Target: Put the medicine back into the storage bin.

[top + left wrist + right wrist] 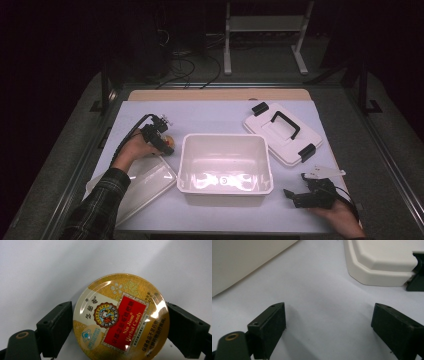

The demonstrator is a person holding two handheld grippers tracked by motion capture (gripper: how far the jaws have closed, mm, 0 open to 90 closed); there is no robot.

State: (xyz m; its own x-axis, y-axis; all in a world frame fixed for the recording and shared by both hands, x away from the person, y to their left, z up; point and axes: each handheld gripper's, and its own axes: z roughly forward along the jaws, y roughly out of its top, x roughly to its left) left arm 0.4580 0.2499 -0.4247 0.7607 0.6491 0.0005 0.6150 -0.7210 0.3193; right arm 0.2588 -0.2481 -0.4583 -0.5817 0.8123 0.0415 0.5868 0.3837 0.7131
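Left gripper (120, 322): my fingers (56, 327) straddle the candy tin (121, 317), both pads against its rim, gripping it.
Candy tin: lies flat on the worktop (50, 270), left of the white tub (225, 162); its lower edge is cut off in my left gripper view.
Right gripper (329, 330): fingers spread wide over bare worktop.
Lid (384, 262): cropped at the top right.

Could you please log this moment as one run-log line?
left hand-held gripper: pads against candy tin | right hand-held gripper: open, idle | white bin: empty
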